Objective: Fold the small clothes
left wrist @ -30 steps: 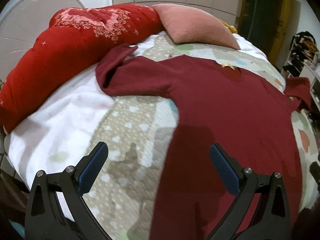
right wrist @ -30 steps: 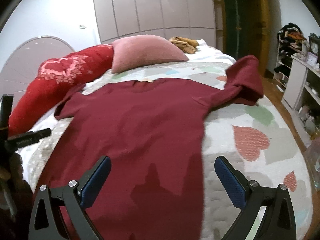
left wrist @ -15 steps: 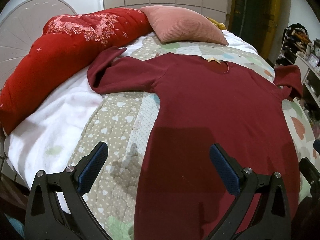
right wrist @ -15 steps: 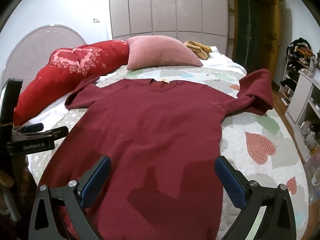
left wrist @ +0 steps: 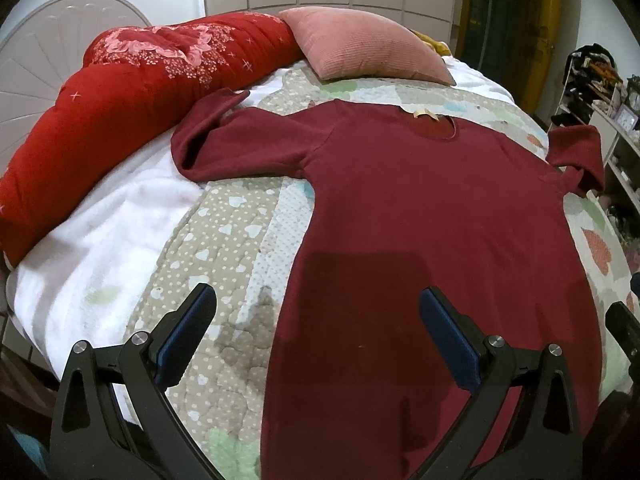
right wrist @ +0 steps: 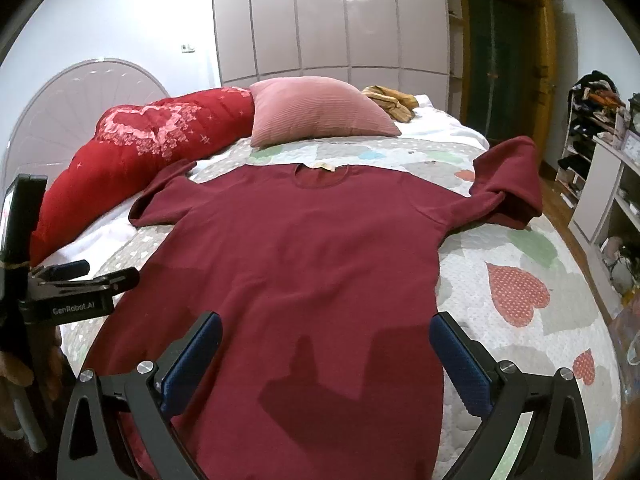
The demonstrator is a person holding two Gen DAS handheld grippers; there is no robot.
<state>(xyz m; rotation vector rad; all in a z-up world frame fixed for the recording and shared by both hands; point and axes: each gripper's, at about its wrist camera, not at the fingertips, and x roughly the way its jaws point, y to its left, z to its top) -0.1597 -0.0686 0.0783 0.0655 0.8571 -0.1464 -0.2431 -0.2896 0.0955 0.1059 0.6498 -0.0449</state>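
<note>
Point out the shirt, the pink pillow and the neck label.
shirt [right wrist: 304,256]: right wrist view, middle of the chest.
pink pillow [right wrist: 316,114]: right wrist view, centre of its front face.
neck label [left wrist: 423,113]: left wrist view, the pale tag at the collar.

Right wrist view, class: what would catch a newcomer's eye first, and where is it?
A dark red top lies spread flat across the patchwork quilt, neckline away from the camera. Behind it rest a pink cushion and, to its left, a red bolster. The right gripper is open above the hem.
</note>
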